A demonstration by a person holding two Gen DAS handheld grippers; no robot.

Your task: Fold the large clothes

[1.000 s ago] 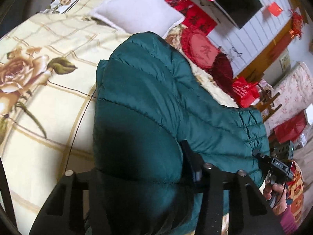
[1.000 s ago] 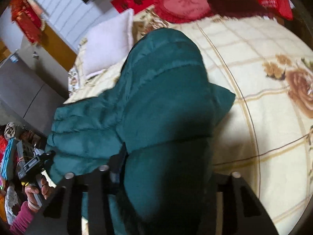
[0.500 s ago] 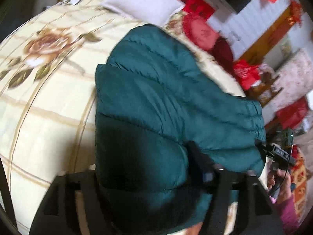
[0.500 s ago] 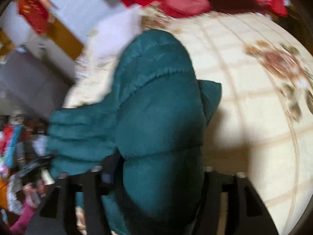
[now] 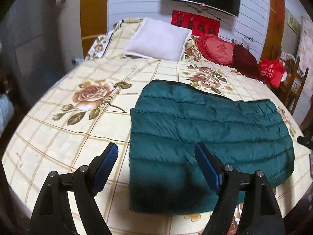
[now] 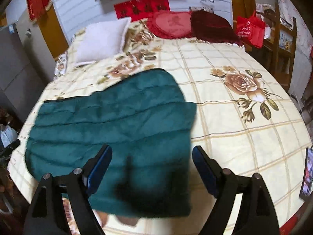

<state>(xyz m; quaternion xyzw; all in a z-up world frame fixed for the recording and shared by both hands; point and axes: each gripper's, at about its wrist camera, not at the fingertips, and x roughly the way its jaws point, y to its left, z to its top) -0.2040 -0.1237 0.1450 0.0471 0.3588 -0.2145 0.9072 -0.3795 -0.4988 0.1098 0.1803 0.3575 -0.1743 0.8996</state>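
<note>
A dark green quilted puffer jacket (image 5: 205, 133) lies folded flat on the bed, seen from both wrists (image 6: 109, 129). My left gripper (image 5: 156, 156) hovers above the jacket's near left corner, its jaws still opening and wide apart, nothing between the blue pads (image 5: 106, 164). My right gripper (image 6: 151, 158) hangs over the jacket's near right part, its jaws also opening, pads (image 6: 203, 168) clear of the fabric. Neither gripper touches the jacket.
The bed (image 5: 64, 129) has a cream checked sheet with rose prints. A white pillow (image 5: 158, 39), a red heart cushion (image 5: 217, 50) and a dark red cushion (image 5: 244, 60) lie at its head. A red bag (image 5: 271, 72) and wooden shelf stand right.
Both grippers let go of the jacket, opened wide and pulled back and up. The jacket, bunched against the fingers before, now lies flat on the sheet.
</note>
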